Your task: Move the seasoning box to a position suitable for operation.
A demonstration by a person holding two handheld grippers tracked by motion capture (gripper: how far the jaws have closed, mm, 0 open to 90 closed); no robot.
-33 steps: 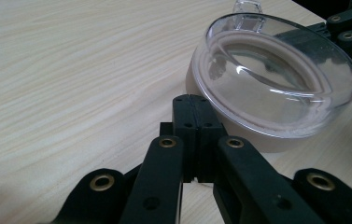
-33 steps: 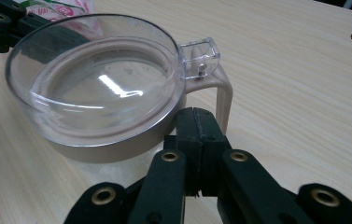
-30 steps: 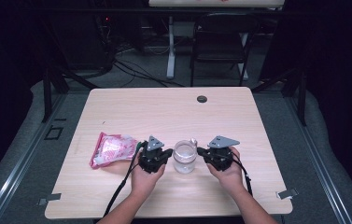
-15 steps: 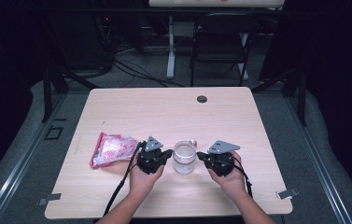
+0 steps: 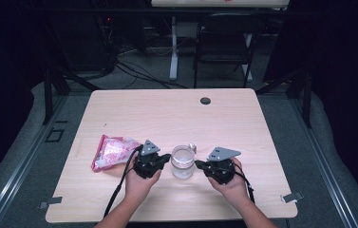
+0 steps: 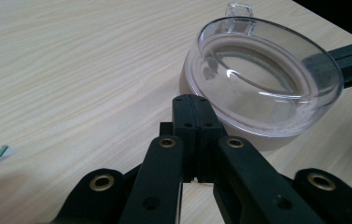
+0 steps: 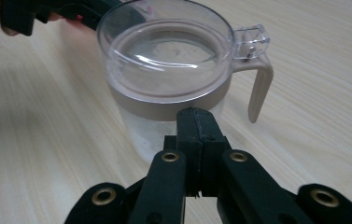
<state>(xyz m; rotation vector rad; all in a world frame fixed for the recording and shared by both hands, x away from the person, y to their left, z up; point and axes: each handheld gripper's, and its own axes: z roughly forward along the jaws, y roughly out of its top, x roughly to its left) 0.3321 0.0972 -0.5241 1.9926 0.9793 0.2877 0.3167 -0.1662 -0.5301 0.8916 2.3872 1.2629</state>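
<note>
A clear jug (image 5: 183,161) stands near the tabletop's (image 5: 176,114) front edge — left hand-held gripper (image 5: 165,158) and right hand-held gripper (image 5: 199,165) flank it, jaws pressed together, empty.

Left forearm: you brought it in from the bottom edge of the high view, angled up and to the right.
Left hand (image 5: 138,183): you wrapped it under the left gripper (image 5: 166,158).
Left gripper jaws: pressed together, pointing right.
Right hand (image 5: 231,183): you cupped the right gripper (image 5: 199,164) from below.
Right gripper jaws: pressed together, pointing left, facing the other pair.
</note>
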